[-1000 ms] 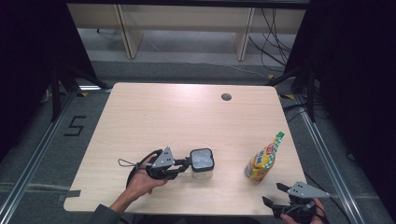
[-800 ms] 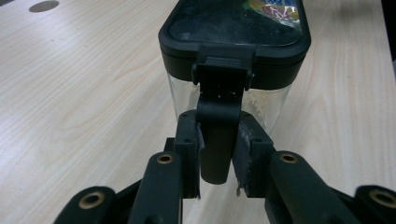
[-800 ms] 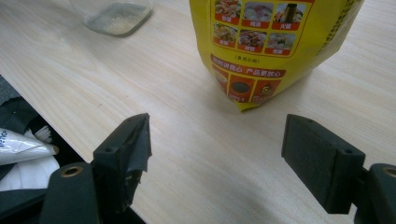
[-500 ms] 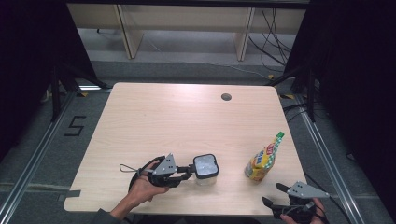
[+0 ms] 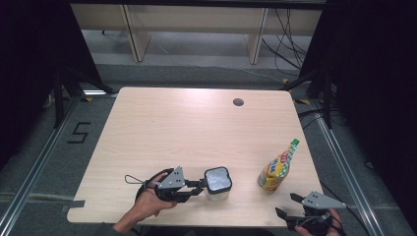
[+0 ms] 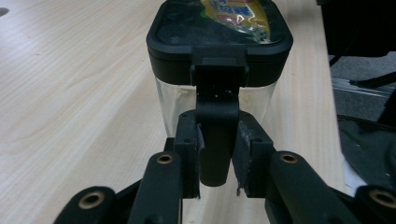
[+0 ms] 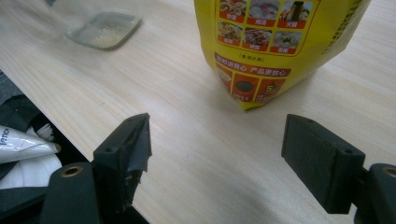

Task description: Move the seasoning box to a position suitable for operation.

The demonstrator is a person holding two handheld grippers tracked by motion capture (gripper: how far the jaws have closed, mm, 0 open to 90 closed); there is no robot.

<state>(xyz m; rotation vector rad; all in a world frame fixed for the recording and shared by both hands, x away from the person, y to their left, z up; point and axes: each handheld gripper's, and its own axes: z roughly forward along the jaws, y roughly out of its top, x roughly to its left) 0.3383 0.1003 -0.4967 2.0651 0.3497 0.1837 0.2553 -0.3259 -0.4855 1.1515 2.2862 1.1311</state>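
A clear square container with a black lid (image 5: 218, 181) stands near the table's front edge. My left gripper (image 5: 199, 186) reaches it from the left. In the left gripper view the left gripper (image 6: 215, 144) is shut on the black latch tab (image 6: 216, 116) that hangs from the lid (image 6: 219, 37). A yellow printed pouch with a green cap (image 5: 276, 169) stands upright to the right of the container. My right gripper (image 5: 286, 205) is open at the front right corner, just short of the pouch (image 7: 275, 42), with nothing between its jaws (image 7: 219, 135). The container's base (image 7: 100, 28) lies farther off.
The wooden table (image 5: 196, 128) has a dark cable hole (image 5: 238, 102) at the back right. Wooden shelving and floor cables lie beyond the far edge. A "5" mark (image 5: 78, 132) is on the floor at the left. A white tube (image 7: 23, 144) lies below the table's front edge.
The left gripper and the container have shifted a little to the right and toward the front edge. The right gripper and the pouch have stayed put.
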